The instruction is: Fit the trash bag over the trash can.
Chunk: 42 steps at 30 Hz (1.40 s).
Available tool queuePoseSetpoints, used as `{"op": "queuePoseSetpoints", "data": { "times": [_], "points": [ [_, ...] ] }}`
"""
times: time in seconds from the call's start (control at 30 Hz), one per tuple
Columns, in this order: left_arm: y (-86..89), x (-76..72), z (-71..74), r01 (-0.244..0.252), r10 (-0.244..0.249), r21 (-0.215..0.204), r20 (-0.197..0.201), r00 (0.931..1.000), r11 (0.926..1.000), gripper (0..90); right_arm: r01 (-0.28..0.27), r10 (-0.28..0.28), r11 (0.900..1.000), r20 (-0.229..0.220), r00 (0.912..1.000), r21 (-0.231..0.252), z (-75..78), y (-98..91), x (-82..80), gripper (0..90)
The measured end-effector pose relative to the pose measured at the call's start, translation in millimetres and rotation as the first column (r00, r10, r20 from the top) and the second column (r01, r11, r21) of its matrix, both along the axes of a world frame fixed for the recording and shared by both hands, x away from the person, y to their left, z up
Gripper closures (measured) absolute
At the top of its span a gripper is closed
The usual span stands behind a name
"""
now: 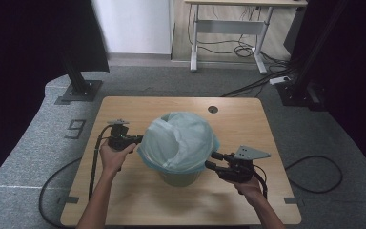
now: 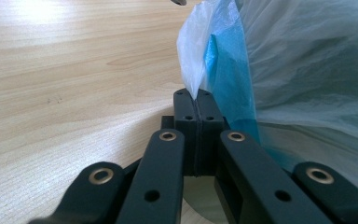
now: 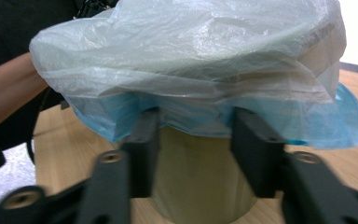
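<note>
Centred on light wooden table (image 1: pixel 138 195), bare boards all round: olive round bin (image 3: pixel 200 186) lined with translucent blue-edged plastic bag (image 1: pixel 178 138). Left gripper (image 1: pixel 136 139) fingers pinching bag's rim; right gripper (image 1: pixel 210 161) fingers parted under bag's overhang, astride the bin.

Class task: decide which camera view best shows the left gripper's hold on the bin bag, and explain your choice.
The left gripper view: the left gripper has its jaws pressed shut on a fold of the bin bag. The high view shows that gripper small at the bag's edge. The right gripper view shows the bag over the bin, not that grip.

Bin (image 3: pixel 200 172) rim hidden under bag (image 3: pixel 191 60) draped above right fingers (image 3: pixel 256 149); its base cut off by frame bottom. Right fingers blurred. Bag edge vanishes between pressed left fingers (image 2: pixel 186 121).
</note>
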State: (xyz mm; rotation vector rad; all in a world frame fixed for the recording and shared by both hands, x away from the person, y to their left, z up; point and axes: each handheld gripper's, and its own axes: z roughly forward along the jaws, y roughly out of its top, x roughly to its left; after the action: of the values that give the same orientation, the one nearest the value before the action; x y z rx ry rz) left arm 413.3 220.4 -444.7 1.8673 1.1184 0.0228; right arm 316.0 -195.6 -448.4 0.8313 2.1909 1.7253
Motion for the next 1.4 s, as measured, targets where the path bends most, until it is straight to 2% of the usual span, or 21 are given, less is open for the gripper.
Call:
{"op": "queuePoseSetpoints", "data": {
  "times": [0.13,0.2,0.27,0.33,0.47,0.6,0.8,0.9,1.07,1.23,1.4],
  "points": [
    [1.1,0.3,0.2,-0.001,0.001,-0.011,-0.006,1.0000,0.9999,89.7,0.013,-0.012,0.9999,0.020,0.9997,-0.009,-2.4,0.6,-0.8,74.5],
    [1.1,0.0,0.5,-0.003,0.002,-0.013,-0.007,1.0000,0.9999,89.7,0.008,-0.008,0.9999,0.013,0.9999,-0.006,-3.7,0.0,-1.4,75.0],
    [1.0,-0.3,0.5,-0.001,0.001,-0.011,-0.007,1.0000,0.9999,89.7,-0.006,0.006,0.9999,0.000,1.0000,0.009,-4.1,-1.4,-4.6,70.4],
    [1.2,-0.5,0.5,-0.001,0.001,-0.011,-0.008,1.0000,0.9999,89.7,-0.016,0.016,0.9997,-0.002,0.9999,0.018,-3.1,-2.4,-11.5,61.6],
    [1.6,-0.2,0.4,-0.007,0.007,-0.011,-0.009,0.9999,0.9999,89.7,-0.012,0.012,0.9999,0.011,0.9999,-0.005,0.7,-0.2,-25.9,52.3],
    [0.1,-0.9,0.7,-0.005,0.005,-0.014,-0.008,1.0000,0.9999,89.7,-0.034,0.035,0.9990,-0.008,0.9994,0.028,7.5,1.7,-31.8,48.5],
    [-0.9,-1.2,1.5,-0.003,0.003,-0.016,-0.007,1.0000,0.9999,89.7,-0.013,0.012,0.9996,-0.014,0.9998,-0.025,6.8,13.8,-28.4,49.2],
    [1.0,-1.4,2.2,-0.004,0.004,-0.027,-0.004,1.0000,0.9996,89.7,0.000,0.000,0.9991,-0.009,1.0000,-0.043,4.5,18.5,-26.5,55.7],
    [2.9,-1.4,2.4,-0.007,0.007,-0.034,-0.002,1.0000,0.9994,89.7,0.017,-0.016,0.9990,0.019,0.9997,-0.043,6.2,21.0,-28.4,71.2],
    [2.9,-2.0,1.5,-0.005,0.005,-0.036,-0.003,1.0000,0.9993,89.7,0.004,-0.002,0.9986,0.037,0.9993,-0.054,10.1,20.5,-30.2,86.8],
    [2.6,-2.0,0.7,-0.006,0.006,-0.030,-0.003,1.0000,0.9995,89.7,-0.014,0.016,0.9991,0.036,0.9992,-0.041,7.5,17.5,-29.0,89.2]
  ]
}}
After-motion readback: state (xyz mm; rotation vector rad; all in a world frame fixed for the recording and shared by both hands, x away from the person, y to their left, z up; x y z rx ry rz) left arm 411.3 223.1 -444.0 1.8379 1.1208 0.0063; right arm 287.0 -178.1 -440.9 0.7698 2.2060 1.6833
